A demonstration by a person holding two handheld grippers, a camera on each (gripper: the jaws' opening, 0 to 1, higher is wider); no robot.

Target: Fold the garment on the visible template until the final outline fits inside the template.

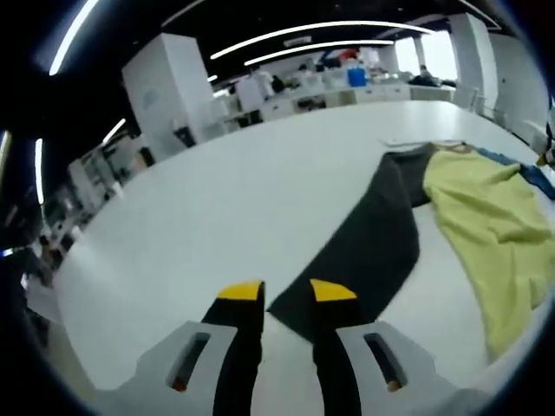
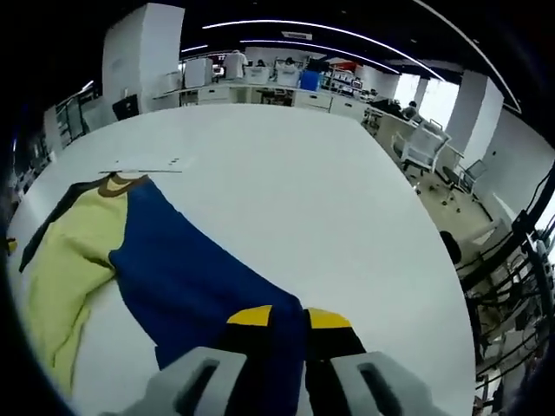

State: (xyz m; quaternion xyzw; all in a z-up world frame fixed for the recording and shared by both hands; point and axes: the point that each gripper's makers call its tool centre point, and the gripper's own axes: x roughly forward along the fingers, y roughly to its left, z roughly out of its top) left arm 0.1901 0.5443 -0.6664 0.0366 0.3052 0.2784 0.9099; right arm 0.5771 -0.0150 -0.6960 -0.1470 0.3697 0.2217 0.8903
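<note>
On the white table (image 2: 286, 165) lies the garment (image 2: 130, 251), a soft shirt in three colour panels: yellow in the middle, dark blue on one side, black on the other, with a tan collar at its far end. In the right gripper view the blue panel (image 2: 199, 286) runs from the collar down to the near edge, and the right gripper (image 2: 286, 319) has its yellow-tipped jaws pressed onto the blue hem, cloth caught between them. In the left gripper view the black panel (image 1: 364, 243) tapers to a corner right at the left gripper (image 1: 286, 293); its jaws stand a little apart with that corner lying between them, and I cannot tell whether they actually pinch it.

Judging by the wrinkles and the way the yellow part (image 1: 486, 225) bunches, the fabric is thin, light and limp. It will sag and drag rather than hold a shape, and a single-layer grip may slip. Corners and hems are the best holds, taken together on both sides so that the cloth lifts evenly.

A faint marked strip (image 2: 143, 163) shows on the table just beyond the collar; whether it belongs to the template is unclear. Far behind stand desks, white cabinets (image 1: 169, 87) and office chairs (image 2: 425, 143).
</note>
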